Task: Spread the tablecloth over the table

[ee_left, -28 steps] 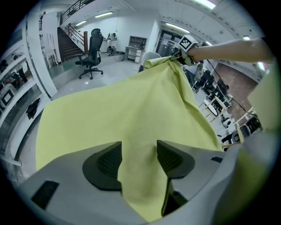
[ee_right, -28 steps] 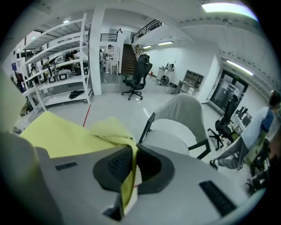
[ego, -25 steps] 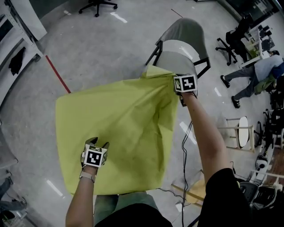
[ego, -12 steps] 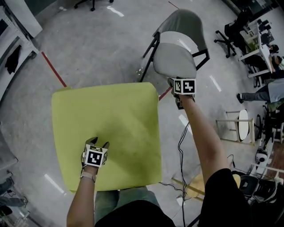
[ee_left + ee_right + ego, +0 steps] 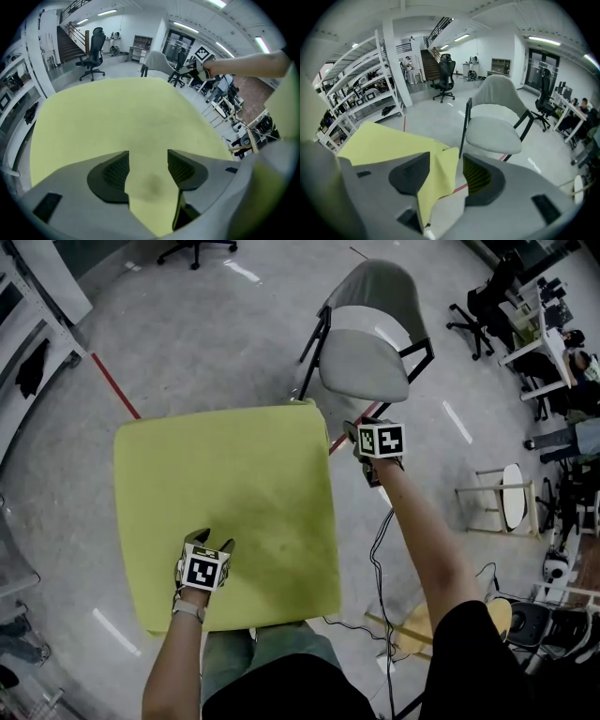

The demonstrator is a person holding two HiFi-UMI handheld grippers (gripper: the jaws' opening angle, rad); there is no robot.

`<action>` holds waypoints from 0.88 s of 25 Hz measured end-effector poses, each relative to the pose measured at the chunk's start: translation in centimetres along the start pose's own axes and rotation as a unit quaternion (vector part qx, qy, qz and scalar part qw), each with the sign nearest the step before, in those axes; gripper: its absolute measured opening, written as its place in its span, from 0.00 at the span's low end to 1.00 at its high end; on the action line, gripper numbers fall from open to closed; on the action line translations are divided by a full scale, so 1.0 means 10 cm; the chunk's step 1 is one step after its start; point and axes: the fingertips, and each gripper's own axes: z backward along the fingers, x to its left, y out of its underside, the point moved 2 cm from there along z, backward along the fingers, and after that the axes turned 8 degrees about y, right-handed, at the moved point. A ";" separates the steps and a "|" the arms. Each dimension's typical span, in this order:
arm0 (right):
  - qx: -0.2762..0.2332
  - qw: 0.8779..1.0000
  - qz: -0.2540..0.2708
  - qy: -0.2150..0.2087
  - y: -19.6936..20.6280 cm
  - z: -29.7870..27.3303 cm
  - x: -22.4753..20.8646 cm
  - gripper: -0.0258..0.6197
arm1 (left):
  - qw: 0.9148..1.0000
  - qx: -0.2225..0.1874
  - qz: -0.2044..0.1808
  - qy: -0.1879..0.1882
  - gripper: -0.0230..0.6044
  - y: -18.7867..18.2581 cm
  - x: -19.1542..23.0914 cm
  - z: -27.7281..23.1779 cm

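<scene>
Your left gripper (image 5: 211, 540) stands nearest you, pointing steeply down over the near part of the tablecloth (image 5: 225, 512). In the left gripper view its jaws are apart, and the ribbed dark pads (image 5: 112, 173) clamp nothing. Only the cloth's surface shows in the gap. Whether the tips touch the cloth you cannot tell.

The tablecloth is a matte yellow-green fabric. It lies spread flat in a near-square outline with rounded corners, and it hides whatever supports it. Its surface is smooth, with a faint darker smudge just ahead of the left gripper. The far right corner droops in a soft fold.

Your right gripper (image 5: 361, 432) is just beside that far right corner, off the cloth's edge. Its jaws have just been opening and now stand wide apart. The hanging corner shows through the gap in the right gripper view (image 5: 440, 171), but the pads do not press on it.

Beyond the cloth stands a chair (image 5: 366, 362) with a rounded grey seat and back on a black tubular frame. It rests on a glossy grey floor (image 5: 206, 343) marked with a red line (image 5: 114, 385).
</scene>
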 end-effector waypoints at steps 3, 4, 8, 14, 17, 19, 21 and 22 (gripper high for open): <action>0.006 1.000 0.018 -0.017 0.17 0.17 0.19 0.37 | 1.000 0.003 -0.006 0.003 0.44 0.12 -0.08 0.11; 0.008 0.999 0.022 -0.022 0.24 0.23 0.26 0.37 | 1.000 0.003 -0.008 0.004 0.44 0.17 -0.10 0.14; 0.013 0.999 0.032 -0.039 0.48 0.47 0.53 0.37 | 1.000 -0.008 -0.021 -0.007 0.44 0.34 -0.11 0.31; 0.040 0.995 0.054 -0.074 1.12 0.79 1.03 0.37 | 0.999 0.013 -0.014 -0.032 0.44 0.81 -0.13 0.56; 0.057 0.991 0.073 -0.093 1.48 0.93 1.32 0.37 | 0.999 0.022 -0.010 -0.030 0.44 1.01 -0.18 0.62; 0.065 0.989 0.086 -0.101 1.70 1.02 1.52 0.37 | 0.999 0.033 -0.019 -0.029 0.44 1.13 -0.19 0.67; 0.075 0.988 0.093 -0.100 1.92 1.13 1.71 0.37 | 0.998 0.047 -0.025 -0.028 0.44 1.28 -0.17 0.71; 0.082 0.987 0.094 -0.099 2.05 1.19 1.79 0.37 | 0.998 0.052 -0.027 -0.023 0.44 1.37 -0.16 0.72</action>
